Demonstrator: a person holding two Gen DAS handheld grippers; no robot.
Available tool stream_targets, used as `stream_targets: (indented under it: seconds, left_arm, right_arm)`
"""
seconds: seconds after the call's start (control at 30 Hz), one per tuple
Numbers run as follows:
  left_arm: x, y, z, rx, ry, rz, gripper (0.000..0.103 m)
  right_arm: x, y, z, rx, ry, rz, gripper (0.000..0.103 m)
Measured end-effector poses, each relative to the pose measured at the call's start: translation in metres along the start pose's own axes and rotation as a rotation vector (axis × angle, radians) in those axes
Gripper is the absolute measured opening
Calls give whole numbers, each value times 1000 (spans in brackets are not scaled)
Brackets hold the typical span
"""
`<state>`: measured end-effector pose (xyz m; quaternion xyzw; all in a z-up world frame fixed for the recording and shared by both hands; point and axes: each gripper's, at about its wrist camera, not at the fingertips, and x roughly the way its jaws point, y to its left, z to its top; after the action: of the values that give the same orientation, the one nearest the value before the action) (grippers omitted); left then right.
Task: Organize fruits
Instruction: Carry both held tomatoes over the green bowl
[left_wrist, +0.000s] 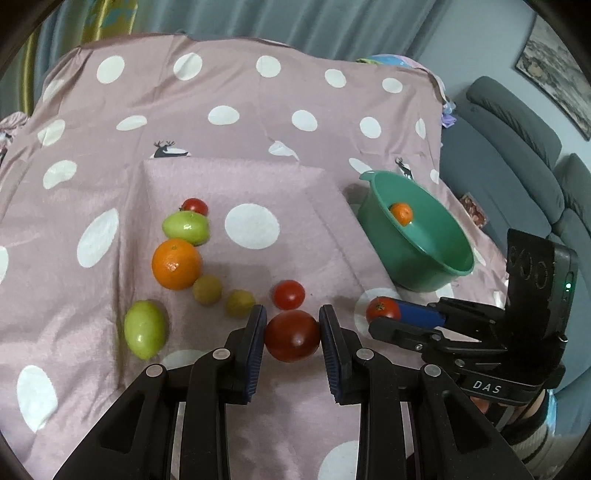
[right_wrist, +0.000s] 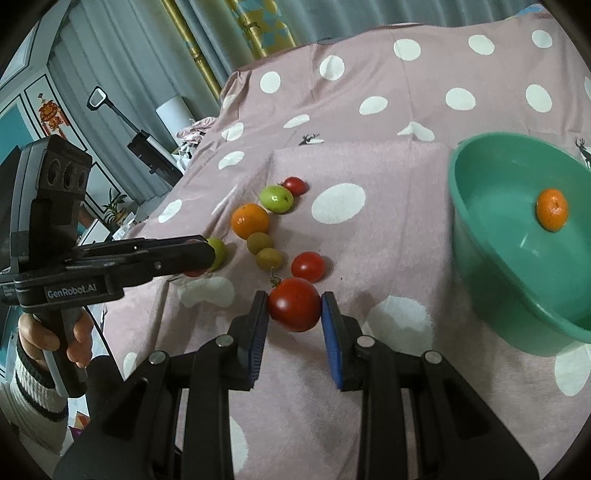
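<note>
My left gripper (left_wrist: 291, 320) is shut on a dark red tomato (left_wrist: 291, 338), held over the spotted pink cloth (left_wrist: 258, 122). My right gripper (right_wrist: 294, 300) is shut on a red tomato (right_wrist: 294, 310). The left wrist view shows that right gripper (left_wrist: 384, 314) low on the right, with its tomato (left_wrist: 382, 308). On the cloth lie an orange (left_wrist: 176, 264), two green fruits (left_wrist: 186, 227) (left_wrist: 144, 328), two small yellowish fruits (left_wrist: 207, 290) and two red tomatoes (left_wrist: 288, 294) (left_wrist: 195, 206). A green bowl (left_wrist: 436, 258) on the right holds one small orange (left_wrist: 401, 213).
The fruits lie on a raised pad under the cloth. A grey sofa (left_wrist: 517, 166) stands beyond the table's right edge. In the right wrist view a hand (right_wrist: 77, 332) holds the left gripper (right_wrist: 207, 254), and cabinets and a white cylinder (right_wrist: 173, 114) stand behind.
</note>
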<state>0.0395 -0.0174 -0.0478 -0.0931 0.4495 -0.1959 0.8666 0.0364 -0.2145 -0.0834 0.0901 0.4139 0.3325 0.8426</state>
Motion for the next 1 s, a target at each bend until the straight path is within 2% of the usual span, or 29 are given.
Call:
stream_targets:
  seconds: [0.63, 1.0]
  left_arm:
    - [8, -38, 17, 92, 12, 11, 30]
    - [21, -72, 39, 192, 21, 14, 30]
  right_arm:
    - [-30, -15, 1, 12, -89, 0, 30]
    - [-48, -31, 6, 37, -151, -14, 30]
